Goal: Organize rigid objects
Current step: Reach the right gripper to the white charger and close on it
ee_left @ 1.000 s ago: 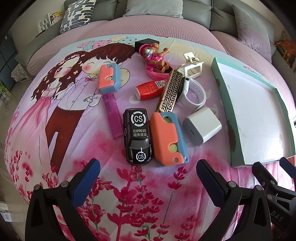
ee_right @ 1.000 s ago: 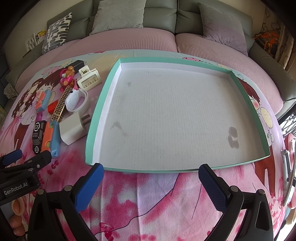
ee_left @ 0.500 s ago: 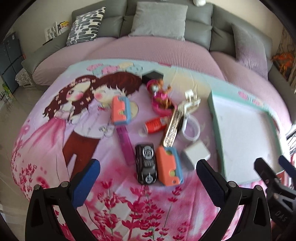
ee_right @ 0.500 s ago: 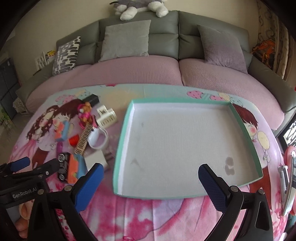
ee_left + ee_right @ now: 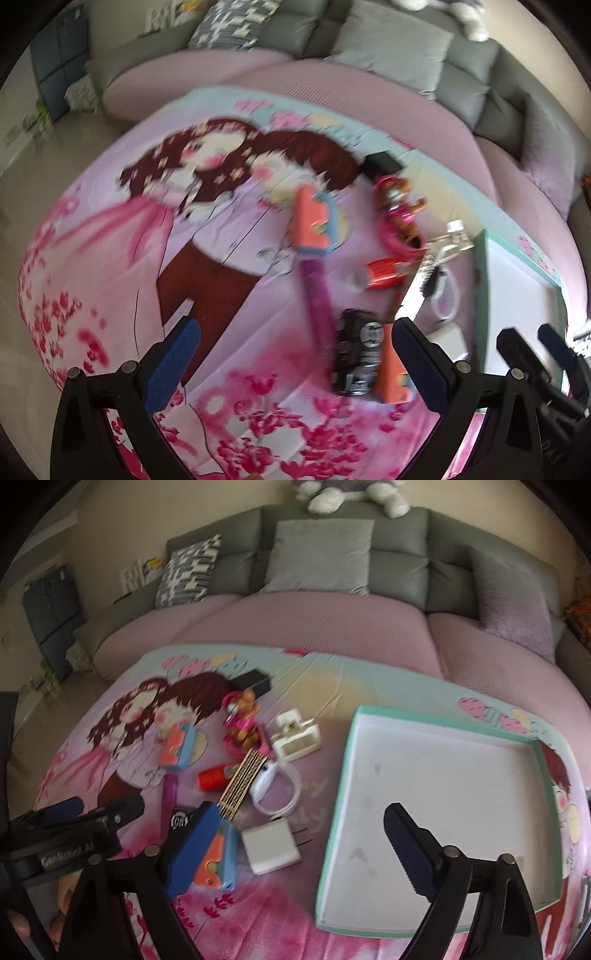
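Observation:
A cluster of small items lies on the cartoon bedspread: white charger (image 5: 271, 845), black toy car (image 5: 356, 354), two orange-and-blue toys (image 5: 218, 860) (image 5: 179, 747), purple stick (image 5: 317, 295), red bottle (image 5: 214, 775), gold-patterned bar (image 5: 243, 781), white watch (image 5: 275, 784), white clip (image 5: 297, 734), pink figure (image 5: 243, 723) and black box (image 5: 253, 681). To their right sits a white, teal-rimmed tray (image 5: 336, 805) with nothing in it. My left gripper (image 5: 293, 332) hangs open above the spread, left of the car. My right gripper (image 5: 300, 812) hovers over the charger and the tray's left rim, jaws closing on nothing.
A grey sofa with cushions (image 5: 321, 557) and a plush toy (image 5: 351, 494) backs the pink-covered seat. The floor and a dark cabinet (image 5: 51, 605) are at the left. The left view is motion-blurred. A hand (image 5: 22, 926) shows at the lower left.
Both grippers have drawn back and risen, so the items look smaller and more sofa shows. The left view rolled and the items slid right. The right gripper's fingers have come closer together.

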Available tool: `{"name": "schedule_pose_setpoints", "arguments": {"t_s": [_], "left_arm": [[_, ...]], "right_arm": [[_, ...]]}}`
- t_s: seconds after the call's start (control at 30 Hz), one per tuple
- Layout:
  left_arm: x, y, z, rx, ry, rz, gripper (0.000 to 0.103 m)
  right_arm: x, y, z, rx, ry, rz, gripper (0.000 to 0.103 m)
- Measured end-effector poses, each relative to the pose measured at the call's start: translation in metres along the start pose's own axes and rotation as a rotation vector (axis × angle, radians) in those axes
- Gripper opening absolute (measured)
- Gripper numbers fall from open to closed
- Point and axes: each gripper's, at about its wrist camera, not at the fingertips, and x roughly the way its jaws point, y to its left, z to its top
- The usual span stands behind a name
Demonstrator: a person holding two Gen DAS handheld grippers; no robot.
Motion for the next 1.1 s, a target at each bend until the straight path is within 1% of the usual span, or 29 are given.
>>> {"name": "schedule_pose_setpoints", "arguments": {"t_s": [0.07, 0.17, 0.23, 0.3, 0.37, 0.6, 0.67, 0.73, 0.8, 0.83, 0.87, 0.93, 1.03, 1.07, 1.1], "left_arm": [[0.005, 0.009, -0.003, -0.028, 0.014, 0.011, 0.103], [0.007, 0.013, -0.005, -0.031, 0.015, 0.017, 0.103], [0.006, 0.011, -0.006, -0.025, 0.013, 0.002, 0.103], [0.008, 0.006, -0.007, -0.007, 0.020, -0.018, 0.103], [0.012, 0.002, -0.007, 0.004, 0.040, -0.032, 0.103], [0.020, -0.007, -0.011, 0.030, 0.074, -0.057, 0.103], [0.021, -0.010, -0.012, 0.041, 0.078, -0.063, 0.103], [0.022, -0.013, -0.013, 0.051, 0.081, -0.068, 0.102], [0.022, -0.016, -0.014, 0.060, 0.085, -0.070, 0.097], [0.024, -0.017, -0.015, 0.067, 0.092, -0.071, 0.092], [0.025, -0.019, -0.015, 0.072, 0.097, -0.072, 0.088], [0.029, -0.023, -0.017, 0.086, 0.116, -0.071, 0.085], [0.034, -0.029, -0.019, 0.110, 0.134, -0.074, 0.077], [0.036, -0.030, -0.020, 0.113, 0.137, -0.079, 0.072], [0.037, -0.031, -0.021, 0.113, 0.143, -0.087, 0.070]], "right_arm": [[0.010, 0.004, -0.004, -0.006, 0.028, 0.010, 0.084], [0.024, 0.009, -0.009, -0.019, 0.064, 0.039, 0.079], [0.033, 0.013, -0.012, -0.033, 0.090, 0.053, 0.074], [0.039, 0.014, -0.015, -0.043, 0.115, 0.060, 0.064], [0.045, 0.013, -0.017, -0.045, 0.128, 0.057, 0.061], [0.054, 0.013, -0.021, -0.052, 0.146, 0.047, 0.059], [0.057, 0.015, -0.023, -0.053, 0.171, 0.070, 0.056], [0.056, 0.018, -0.024, -0.076, 0.172, 0.059, 0.053], [0.054, 0.019, -0.024, -0.073, 0.173, 0.065, 0.049], [0.053, 0.017, -0.025, -0.067, 0.173, 0.073, 0.049], [0.053, 0.017, -0.025, -0.064, 0.173, 0.076, 0.049], [0.055, 0.017, -0.025, -0.062, 0.178, 0.062, 0.046], [0.056, 0.015, -0.026, -0.059, 0.179, 0.061, 0.046], [0.057, 0.016, -0.026, -0.064, 0.180, 0.058, 0.046], [0.057, 0.017, -0.026, -0.072, 0.179, 0.052, 0.046]]}}
